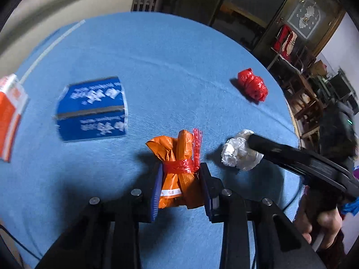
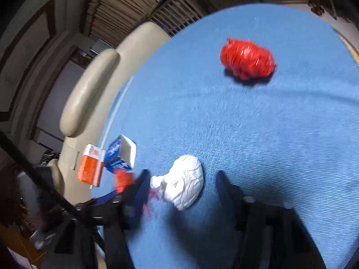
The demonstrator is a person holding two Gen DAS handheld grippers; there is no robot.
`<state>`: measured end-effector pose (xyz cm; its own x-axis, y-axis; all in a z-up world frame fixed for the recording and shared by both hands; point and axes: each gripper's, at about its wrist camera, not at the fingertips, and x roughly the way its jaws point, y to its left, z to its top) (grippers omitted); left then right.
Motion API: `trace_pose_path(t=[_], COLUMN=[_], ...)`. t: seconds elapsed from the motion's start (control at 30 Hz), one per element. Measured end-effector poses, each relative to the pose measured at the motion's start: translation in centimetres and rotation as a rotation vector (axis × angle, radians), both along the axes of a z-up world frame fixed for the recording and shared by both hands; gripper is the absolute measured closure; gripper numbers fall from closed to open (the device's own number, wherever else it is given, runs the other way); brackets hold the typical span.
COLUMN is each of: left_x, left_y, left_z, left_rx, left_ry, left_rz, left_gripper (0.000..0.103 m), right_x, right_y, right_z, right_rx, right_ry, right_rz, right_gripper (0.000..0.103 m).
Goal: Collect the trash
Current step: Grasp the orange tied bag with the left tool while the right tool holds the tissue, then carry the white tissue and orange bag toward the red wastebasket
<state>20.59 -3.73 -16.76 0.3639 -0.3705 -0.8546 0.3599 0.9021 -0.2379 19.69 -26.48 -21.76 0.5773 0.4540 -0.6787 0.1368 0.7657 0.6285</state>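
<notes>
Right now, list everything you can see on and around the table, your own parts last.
orange bundle: one, orange tied with a red strip, near edge of table, between the left tongs' pads
white wad: one, white crumpled plastic, beside the orange bundle, between the right tongs' fingers
red bundle: one, red, far side of table, alone
blue box: one, blue with white print, lying flat on the table
orange-and-white box: one, at the table's edge beside the blue box
tablecloth: one, blue, covers the table
chair: one, beige, behind the table
left tongs: shut on the orange bundle
right tongs: open around the white wad
hand: one, holding the right tongs' handle
</notes>
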Motion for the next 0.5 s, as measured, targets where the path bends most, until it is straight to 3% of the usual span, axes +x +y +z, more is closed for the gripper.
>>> trace_pose_path(t=[0.13,0.5], left_x=[-1.1,-3.7], left_y=[0.4,-0.5], left_z=[1.4,4.1], left_rx=[0.041,0.159], left_ry=[-0.073,-0.210], left_rz=[0.013,0.020], left_gripper=[0.069,0.069], right_x=[0.6,-3.9], right_y=[1.0,0.8], right_z=[-0.5,3.6], right_rx=[-0.044,-0.127], right_ry=[0.021,-0.101], right_rz=[-0.003,-0.023], right_gripper=[0.072,0.074])
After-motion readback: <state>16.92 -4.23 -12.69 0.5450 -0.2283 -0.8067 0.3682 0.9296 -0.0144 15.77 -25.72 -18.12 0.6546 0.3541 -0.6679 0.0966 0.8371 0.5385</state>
